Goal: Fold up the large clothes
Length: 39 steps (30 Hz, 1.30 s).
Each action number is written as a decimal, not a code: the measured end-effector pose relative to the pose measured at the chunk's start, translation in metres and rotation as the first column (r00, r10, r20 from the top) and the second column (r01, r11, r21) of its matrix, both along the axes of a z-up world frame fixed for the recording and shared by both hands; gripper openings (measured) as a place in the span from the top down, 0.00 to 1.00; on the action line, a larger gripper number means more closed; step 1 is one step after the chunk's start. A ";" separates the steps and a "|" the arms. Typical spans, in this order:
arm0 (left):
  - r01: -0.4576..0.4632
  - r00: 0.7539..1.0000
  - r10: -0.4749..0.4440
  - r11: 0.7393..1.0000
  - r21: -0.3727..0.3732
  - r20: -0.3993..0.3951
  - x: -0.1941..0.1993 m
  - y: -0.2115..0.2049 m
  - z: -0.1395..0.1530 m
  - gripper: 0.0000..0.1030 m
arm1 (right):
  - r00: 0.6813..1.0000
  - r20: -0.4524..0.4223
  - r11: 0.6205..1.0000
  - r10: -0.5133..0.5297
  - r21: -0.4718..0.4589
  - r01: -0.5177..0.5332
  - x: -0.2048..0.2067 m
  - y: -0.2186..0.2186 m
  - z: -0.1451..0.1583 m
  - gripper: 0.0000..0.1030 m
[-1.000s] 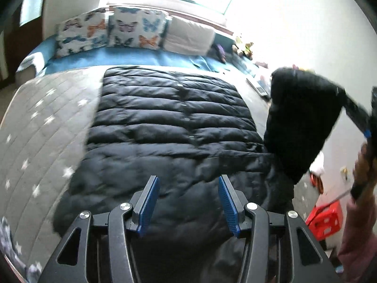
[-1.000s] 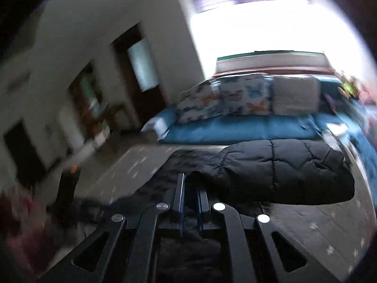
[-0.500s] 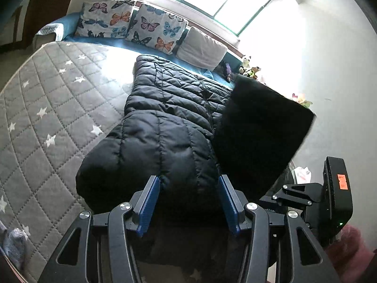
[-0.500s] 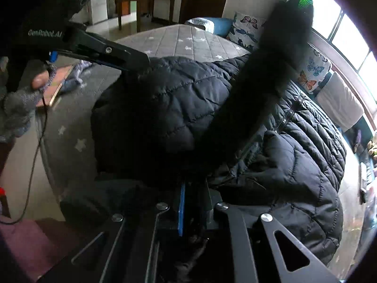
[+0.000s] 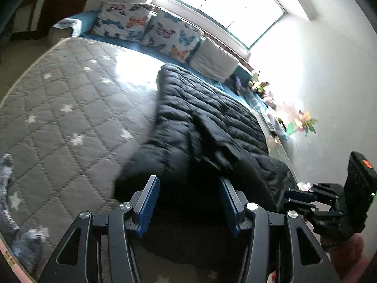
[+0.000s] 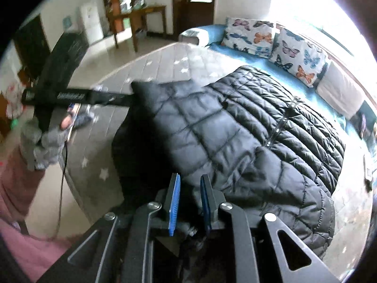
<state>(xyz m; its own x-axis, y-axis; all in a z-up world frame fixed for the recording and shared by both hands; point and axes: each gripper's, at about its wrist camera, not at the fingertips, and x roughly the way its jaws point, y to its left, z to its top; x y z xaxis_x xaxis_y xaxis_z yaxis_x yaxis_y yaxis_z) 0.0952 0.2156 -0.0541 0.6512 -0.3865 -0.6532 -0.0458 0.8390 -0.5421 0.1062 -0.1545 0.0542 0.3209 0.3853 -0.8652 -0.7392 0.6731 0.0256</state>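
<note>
A grey quilted mattress with white stars point(image 5: 70, 108) carries a black quilted puffer jacket point(image 6: 247, 136), spread across the side nearest the butterfly-print cushions point(image 5: 150, 28).

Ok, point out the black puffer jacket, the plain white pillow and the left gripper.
black puffer jacket point(image 6: 247, 127): right wrist view, quilted front.
plain white pillow point(image 5: 214, 60): left wrist view, its face.
left gripper point(image 5: 189, 201): left wrist view, between its fingertips.

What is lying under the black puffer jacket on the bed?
Under the black puffer jacket lies a grey quilted mattress with white stars, visible around the jacket's edges. Its far end reaches a blue sheet. Whatever lies directly beneath the jacket is covered.
</note>
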 end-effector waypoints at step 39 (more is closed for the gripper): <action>0.180 0.981 -0.163 0.967 0.179 -0.103 0.116 -0.078 -0.055 0.64 | 0.906 -0.074 0.897 -0.417 0.126 0.424 0.053 -0.172 -0.098 0.46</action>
